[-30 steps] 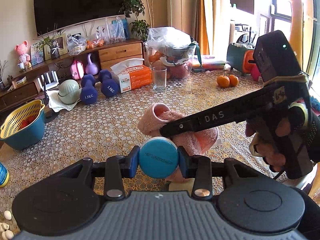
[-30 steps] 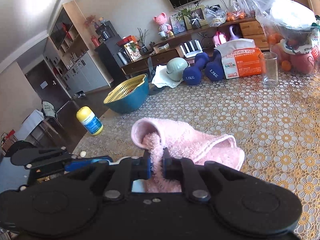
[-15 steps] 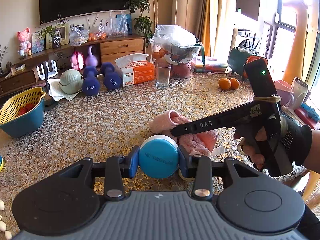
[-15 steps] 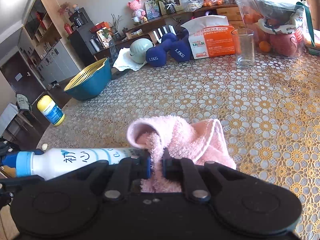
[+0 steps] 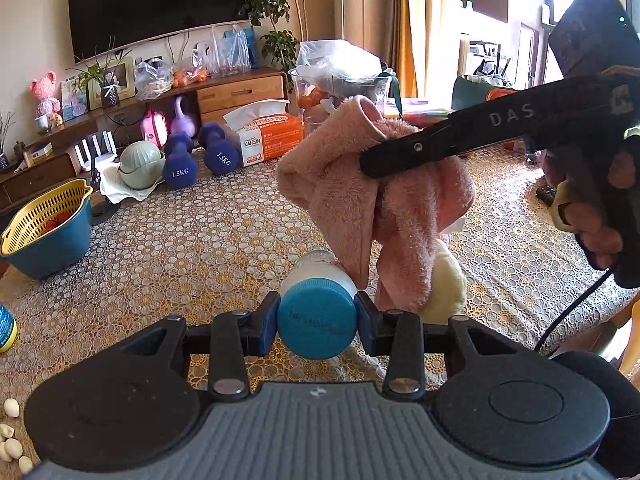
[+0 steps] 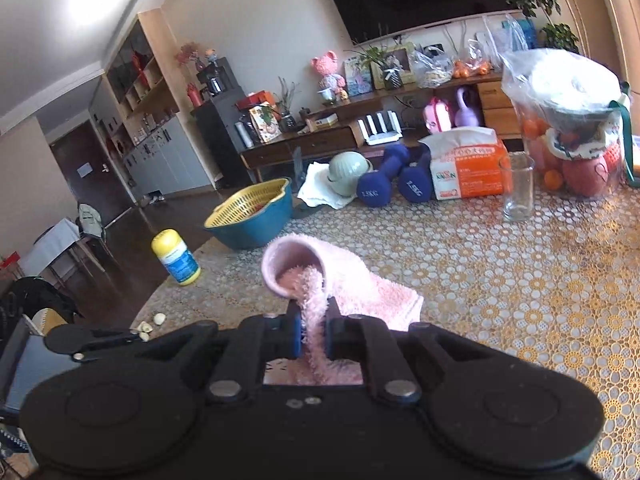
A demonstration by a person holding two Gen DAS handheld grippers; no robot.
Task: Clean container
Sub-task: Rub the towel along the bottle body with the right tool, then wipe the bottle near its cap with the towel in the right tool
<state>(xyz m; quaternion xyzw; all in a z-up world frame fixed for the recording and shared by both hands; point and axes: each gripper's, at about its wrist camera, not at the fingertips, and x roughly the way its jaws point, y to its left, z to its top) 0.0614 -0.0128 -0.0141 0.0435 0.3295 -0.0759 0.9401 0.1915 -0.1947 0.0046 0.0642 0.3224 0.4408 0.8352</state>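
My left gripper [image 5: 317, 318] is shut on a white bottle with a blue cap [image 5: 317, 322], held lying forward above the table. The pink towel [image 5: 372, 204] hangs in the air from my right gripper [image 5: 370, 162], which comes in from the right, and one towel corner drapes against the bottle's far end. In the right wrist view my right gripper [image 6: 313, 334] is shut on the pink towel [image 6: 320, 276], whose rolled fold sticks out ahead of the fingers. The bottle is hidden in that view.
A lace-covered table [image 5: 208, 240] carries a blue basin with yellow strainer [image 5: 44, 232], two blue dumbbells [image 5: 198, 158], an orange tissue box [image 5: 266, 136], a drinking glass [image 6: 518, 188], a bagged fruit bowl [image 6: 568, 120] and a yellow-capped bottle [image 6: 176, 258]. A person's hand [image 5: 596, 216] holds the right gripper.
The right gripper has lifted the pink towel off the table and now hangs it over the bottle's far end. The left gripper still holds the bottle, tilted slightly.
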